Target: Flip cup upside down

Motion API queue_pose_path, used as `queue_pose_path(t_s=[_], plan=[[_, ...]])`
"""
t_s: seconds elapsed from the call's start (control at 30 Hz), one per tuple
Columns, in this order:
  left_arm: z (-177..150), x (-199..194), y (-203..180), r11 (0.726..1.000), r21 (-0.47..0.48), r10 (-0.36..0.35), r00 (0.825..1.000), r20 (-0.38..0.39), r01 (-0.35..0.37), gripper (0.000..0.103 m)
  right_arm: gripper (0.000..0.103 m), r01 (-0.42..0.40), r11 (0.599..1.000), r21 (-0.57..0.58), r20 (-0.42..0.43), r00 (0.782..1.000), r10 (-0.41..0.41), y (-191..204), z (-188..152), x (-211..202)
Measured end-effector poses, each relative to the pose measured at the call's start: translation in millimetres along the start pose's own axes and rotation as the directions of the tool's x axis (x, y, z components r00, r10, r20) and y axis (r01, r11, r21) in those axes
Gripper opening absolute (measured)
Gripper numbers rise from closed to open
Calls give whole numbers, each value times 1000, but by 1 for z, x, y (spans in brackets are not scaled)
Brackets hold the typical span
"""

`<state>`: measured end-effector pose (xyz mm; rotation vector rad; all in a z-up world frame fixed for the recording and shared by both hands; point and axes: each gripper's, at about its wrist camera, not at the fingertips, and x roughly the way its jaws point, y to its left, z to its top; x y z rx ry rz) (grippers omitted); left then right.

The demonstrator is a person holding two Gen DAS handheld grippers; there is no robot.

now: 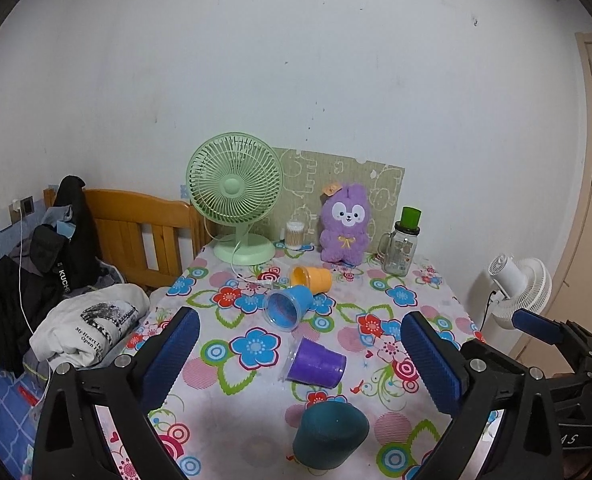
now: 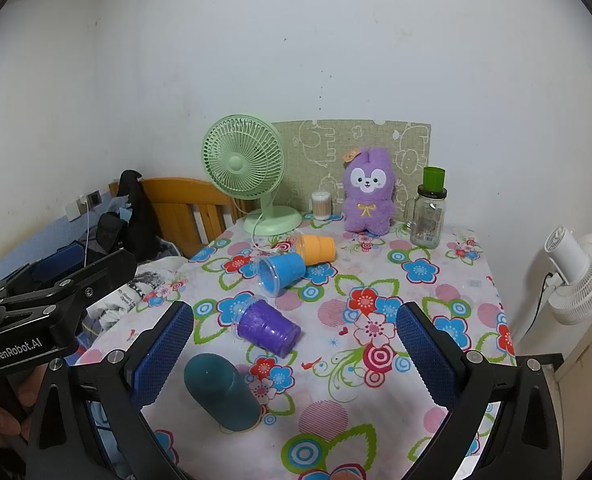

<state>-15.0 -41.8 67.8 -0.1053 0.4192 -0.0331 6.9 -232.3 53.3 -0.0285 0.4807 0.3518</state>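
Four plastic cups lie on a flowered worktop, and a fifth, green one, sits mouth-down on top of a glass jar at the back. Nearest the cameras, the teal cup looks tipped over, its closed base turned toward the lens. Just beyond it the purple cup lies on its side. Farther back the blue cup and orange cup lie on their sides, touching, open mouths showing nothing inside.

None of these four stands mouth-down on the worktop, so by the pictures the flipping is left to do for them; which cup the task means cannot be told.

Left claw is wide open and holds nothing, hovering over the near cups. Right claw is likewise wide open and empty.

A clear tub beside a purple plush rabbit holds what look like cotton swabs. The jar looks empty.
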Motion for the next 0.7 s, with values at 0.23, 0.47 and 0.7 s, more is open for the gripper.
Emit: queue_pose_path(t_s=[0.23,0.47,0.7], plan=[[0,0,0,1000,0,0,1000,-1,0,102,102,-1,1000,1,-1,1000,1,0,0,0],[0,0,0,1000,0,0,1000,-1,0,102,102,-5,1000,1,-4,1000,5,1,1,1],[0,0,0,1000,1,1,1000,1,-1,102,102,-8,1000,-1,-3,1000,8,3,1,1]])
